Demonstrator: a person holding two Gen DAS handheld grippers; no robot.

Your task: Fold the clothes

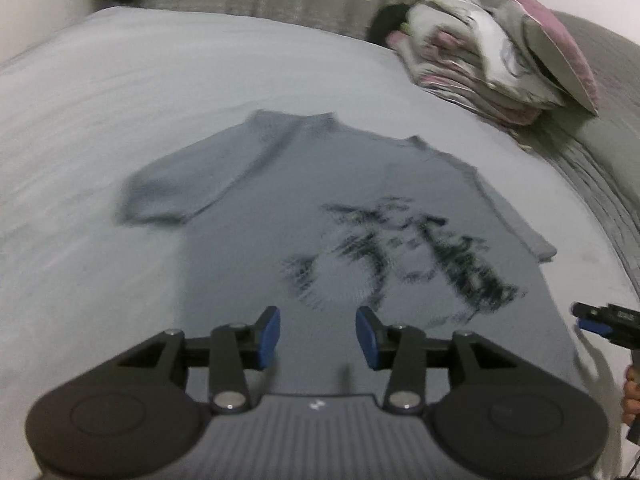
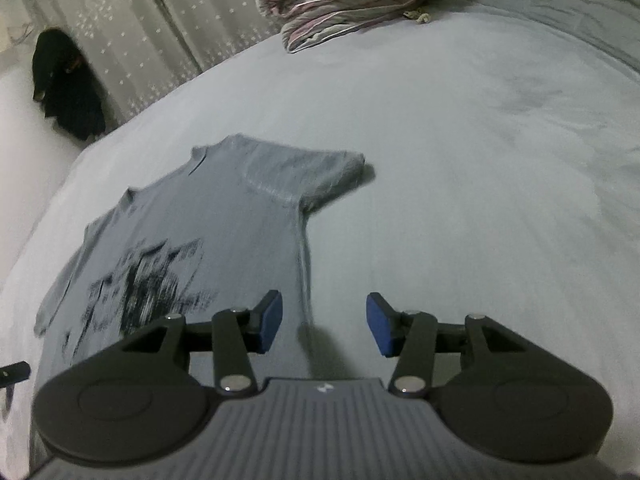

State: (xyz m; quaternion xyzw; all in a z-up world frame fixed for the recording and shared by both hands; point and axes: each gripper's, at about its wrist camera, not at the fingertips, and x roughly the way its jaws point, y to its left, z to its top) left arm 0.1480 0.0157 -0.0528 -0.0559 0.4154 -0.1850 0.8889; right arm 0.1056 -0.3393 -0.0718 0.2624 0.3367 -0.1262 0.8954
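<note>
On the bed (image 1: 120, 80), a grey T-shirt (image 1: 312, 208) with a dark print on its chest lies spread flat on the pale sheet, both short sleeves laid out to the sides and the collar pointing toward the far edge. Over the lower part of the shirt hovers the left gripper (image 1: 318, 338), its blue-padded fingers (image 1: 269, 336) parted with nothing between them, only the shirt's cloth showing below. At the right border of the left wrist view the tip of the right gripper (image 1: 592, 322) comes in beside the shirt's side, with part of a hand (image 1: 632, 400) behind it. From its own camera the right gripper (image 2: 324, 324) hangs over the shirt's side seam, fingers (image 2: 380, 324) likewise apart and empty, one above the cloth and the other above the bare sheet. Near the head of the bed sits a pile of folded bedding (image 2: 352, 4) with a pillow (image 1: 552, 36) leaning on it. Behind the bed hangs a patterned curtain (image 2: 160, 28), and a dark garment (image 2: 68, 84) hangs in front of it.
</note>
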